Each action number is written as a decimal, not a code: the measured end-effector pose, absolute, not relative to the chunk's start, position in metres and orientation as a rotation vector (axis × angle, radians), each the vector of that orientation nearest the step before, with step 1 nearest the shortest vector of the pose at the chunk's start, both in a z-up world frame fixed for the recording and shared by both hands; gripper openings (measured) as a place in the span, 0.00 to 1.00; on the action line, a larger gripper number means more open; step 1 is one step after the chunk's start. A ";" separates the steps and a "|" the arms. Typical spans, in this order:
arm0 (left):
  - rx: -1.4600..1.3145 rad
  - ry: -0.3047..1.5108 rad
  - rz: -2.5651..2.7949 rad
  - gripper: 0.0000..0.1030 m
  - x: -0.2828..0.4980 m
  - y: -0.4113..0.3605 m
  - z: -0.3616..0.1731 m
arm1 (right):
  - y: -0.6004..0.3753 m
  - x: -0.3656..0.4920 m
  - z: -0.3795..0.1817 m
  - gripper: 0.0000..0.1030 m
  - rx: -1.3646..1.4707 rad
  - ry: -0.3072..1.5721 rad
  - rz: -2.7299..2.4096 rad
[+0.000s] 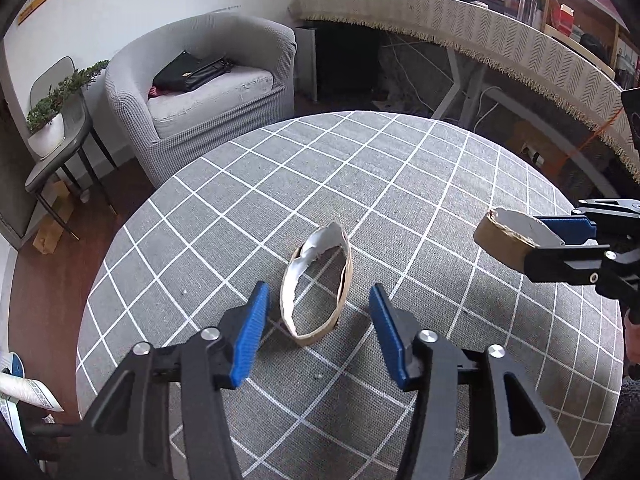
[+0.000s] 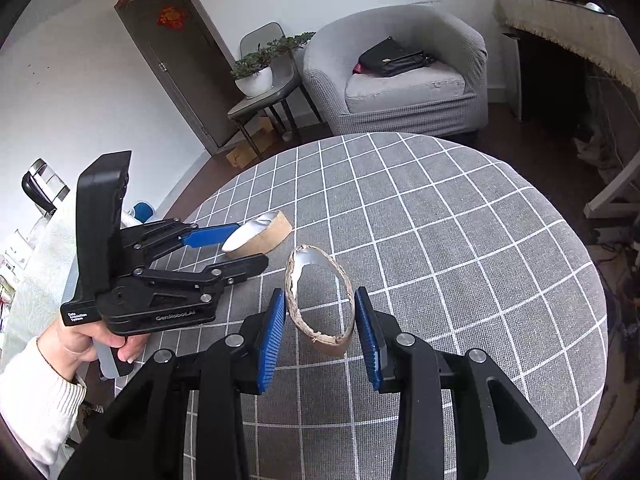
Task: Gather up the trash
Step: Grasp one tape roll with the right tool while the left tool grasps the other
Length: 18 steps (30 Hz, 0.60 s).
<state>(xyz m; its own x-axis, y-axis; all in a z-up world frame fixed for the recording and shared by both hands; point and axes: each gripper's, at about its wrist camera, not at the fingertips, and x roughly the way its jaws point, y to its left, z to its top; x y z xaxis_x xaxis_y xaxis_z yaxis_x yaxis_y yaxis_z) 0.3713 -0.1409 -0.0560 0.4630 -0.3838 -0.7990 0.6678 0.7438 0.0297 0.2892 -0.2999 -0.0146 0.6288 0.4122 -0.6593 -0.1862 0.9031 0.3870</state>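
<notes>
Grey checked cloth covers the round table, otherwise bare. At 6 o'clock in the left wrist view, the left gripper brackets a torn cardboard ring standing on edge on the cloth. Its pads are clear of both sides, so it is parted and not yet gripping, probably lined up to pinch. The right gripper is clamped on a second cardboard ring, squashed oval and held off the cloth, likely kept ready for binning. Lettering on the left gripper's body reads roughly "GenRobot.AI", with a small "Data Acquisition System" label.
</notes>
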 end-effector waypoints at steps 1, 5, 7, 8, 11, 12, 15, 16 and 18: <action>0.359 0.875 -0.670 0.34 0.372 -0.142 -0.056 | -0.299 0.288 -0.014 0.35 0.294 0.821 0.351; 0.333 0.869 -0.657 0.32 0.371 -0.144 -0.052 | -0.294 0.288 -0.013 0.35 0.293 0.819 0.357; 0.311 0.864 -0.646 0.32 0.367 -0.141 -0.049 | -0.291 0.288 -0.012 0.35 0.286 0.819 0.361; 0.304 0.862 -0.641 0.32 0.364 -0.139 -0.047 | -0.289 0.287 -0.012 0.35 0.282 0.819 0.362; 0.296 0.858 -0.615 0.32 0.352 -0.130 -0.042 | -0.285 0.286 -0.012 0.35 0.274 0.817 0.369; 0.295 0.856 -0.604 0.32 0.348 -0.126 -0.041 | -0.284 0.285 -0.012 0.35 0.272 0.817 0.370; 0.276 0.858 -0.565 0.32 0.332 -0.109 -0.036 | -0.278 0.285 -0.013 0.35 0.265 0.818 0.380; 0.271 0.859 -0.548 0.32 0.327 -0.103 -0.035 | -0.276 0.287 -0.014 0.35 0.261 0.819 0.384; 0.264 0.861 -0.514 0.32 0.316 -0.092 -0.033 | -0.269 0.285 -0.014 0.35 0.244 0.821 0.394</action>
<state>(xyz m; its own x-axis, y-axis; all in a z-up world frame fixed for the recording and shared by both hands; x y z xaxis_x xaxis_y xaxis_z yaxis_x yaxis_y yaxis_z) 0.3159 -0.0924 -0.0325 0.5406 -0.3229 -0.7769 0.5305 0.8475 0.0170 0.2854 -0.2693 -0.0142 0.6149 0.4309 -0.6605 -0.2450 0.9005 0.3593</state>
